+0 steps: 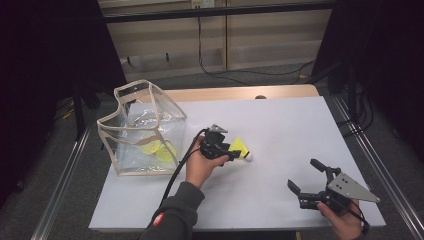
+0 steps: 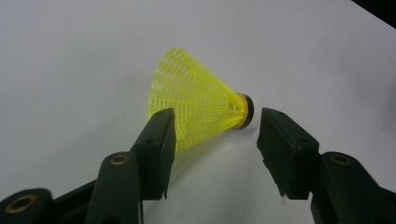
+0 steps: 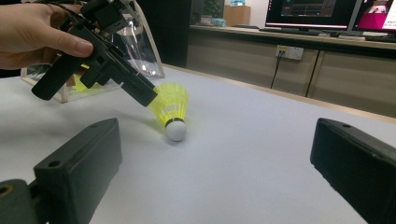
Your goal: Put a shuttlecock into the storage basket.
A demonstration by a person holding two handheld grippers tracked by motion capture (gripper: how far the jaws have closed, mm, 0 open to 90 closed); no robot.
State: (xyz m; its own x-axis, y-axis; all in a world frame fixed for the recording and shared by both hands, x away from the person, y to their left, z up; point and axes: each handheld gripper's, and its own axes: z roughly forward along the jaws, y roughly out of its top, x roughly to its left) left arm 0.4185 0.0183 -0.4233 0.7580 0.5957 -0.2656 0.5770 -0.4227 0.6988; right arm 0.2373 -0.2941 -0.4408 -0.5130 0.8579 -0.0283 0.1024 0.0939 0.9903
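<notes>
One yellow shuttlecock (image 1: 240,148) lying on the table (image 1: 280,125), at least two more yellow ones (image 1: 156,148) inside one clear bag (image 1: 142,127). Two tools: left tool (image 1: 235,152), right tool (image 1: 304,175). Two monitors (image 3: 310,11) behind.

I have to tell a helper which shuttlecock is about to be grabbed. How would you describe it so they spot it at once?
Start at the white table and find the clear bag on its left side. To the bag's right, between the jaws of the left gripper, lies a yellow shuttlecock on its side. Unlike the yellow ones inside the bag, it lies loose on the bare tabletop, white cork tip facing away from the bag.
</notes>
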